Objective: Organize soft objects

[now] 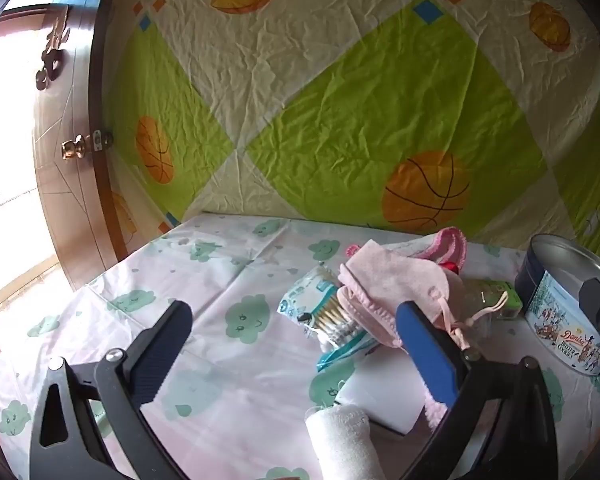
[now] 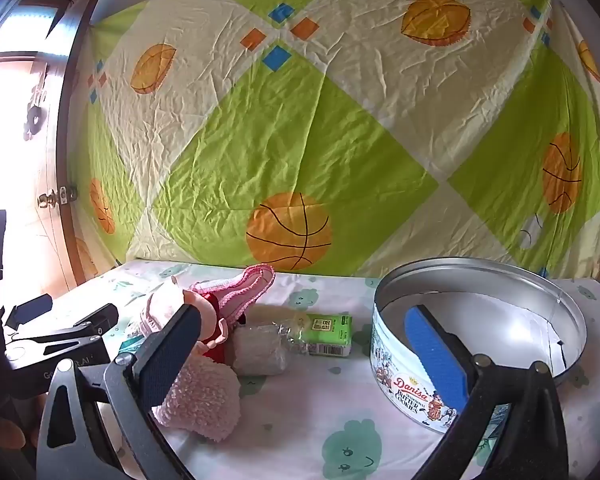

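Note:
A heap of soft things lies on the cloud-print tablecloth (image 1: 204,280): a pale pink cloth pouch (image 1: 392,280), a pink knitted piece (image 2: 240,288), a fluffy pink sock (image 2: 204,400) and a white rolled cloth (image 1: 340,436). The round cookie tin (image 2: 480,320) stands open and empty to the right. My left gripper (image 1: 294,310) is open just short of the heap, its blue pad beside the pouch. My right gripper (image 2: 302,314) is open too, its blue pad in front of the tin and its dark finger in front of the sock. Neither holds anything.
A pack of cotton swabs (image 1: 324,312), a clear-wrapped roll (image 2: 260,348) and a small green pack (image 2: 328,334) lie among the soft things. A basketball-print sheet (image 2: 300,140) hangs behind the table. A wooden door (image 1: 72,152) is at the left.

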Motion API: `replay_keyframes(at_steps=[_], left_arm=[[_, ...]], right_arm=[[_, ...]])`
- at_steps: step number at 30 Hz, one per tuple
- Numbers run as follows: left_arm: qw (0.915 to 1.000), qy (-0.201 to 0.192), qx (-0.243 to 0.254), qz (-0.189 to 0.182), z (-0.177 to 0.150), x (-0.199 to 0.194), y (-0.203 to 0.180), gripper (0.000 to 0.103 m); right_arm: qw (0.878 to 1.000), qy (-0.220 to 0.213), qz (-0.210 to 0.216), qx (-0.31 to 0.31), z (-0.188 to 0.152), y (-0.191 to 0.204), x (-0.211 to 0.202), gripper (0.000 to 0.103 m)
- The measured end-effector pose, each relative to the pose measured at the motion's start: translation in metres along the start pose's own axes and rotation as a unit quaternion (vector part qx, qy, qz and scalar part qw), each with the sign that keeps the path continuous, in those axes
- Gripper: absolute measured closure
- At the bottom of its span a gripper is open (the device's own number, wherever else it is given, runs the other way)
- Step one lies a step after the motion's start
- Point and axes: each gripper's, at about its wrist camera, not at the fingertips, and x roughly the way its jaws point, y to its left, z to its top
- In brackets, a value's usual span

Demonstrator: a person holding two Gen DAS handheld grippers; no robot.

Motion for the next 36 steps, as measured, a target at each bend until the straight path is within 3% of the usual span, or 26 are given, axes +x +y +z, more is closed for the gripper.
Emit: replay_keyframes(at_steps=[36], left_arm=[[1.0000,0.000,-0.007,0.001,-0.003,0.001,0.005,0.000]], right_arm=[[1.000,0.003,0.001,-0.001,0.001,0.002,-0.001,0.000]])
